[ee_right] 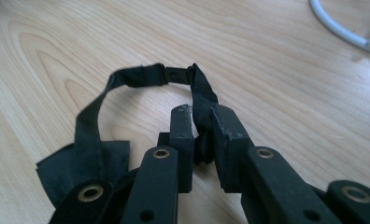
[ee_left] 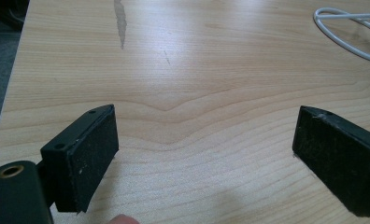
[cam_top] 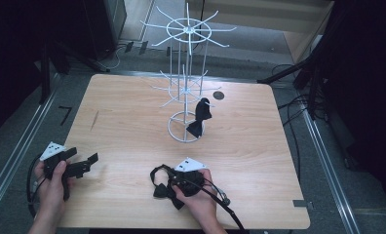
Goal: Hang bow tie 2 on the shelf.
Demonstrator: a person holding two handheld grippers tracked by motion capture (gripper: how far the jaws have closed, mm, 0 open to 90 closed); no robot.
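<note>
the right gripper (ee_right: 202,135) pinched the strap of a black bow tie (cam_top: 163,187) lying at the table's (cam_top: 132,126) near edge, strap looping away from its jaws; the white wire rack (cam_top: 185,73) stood beyond. the left gripper (ee_left: 202,158), farther off, gaped empty.

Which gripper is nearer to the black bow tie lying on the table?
Right. The right gripper is shut on the bow tie's strap; the left gripper rests open, well away near the table's left edge.
</note>
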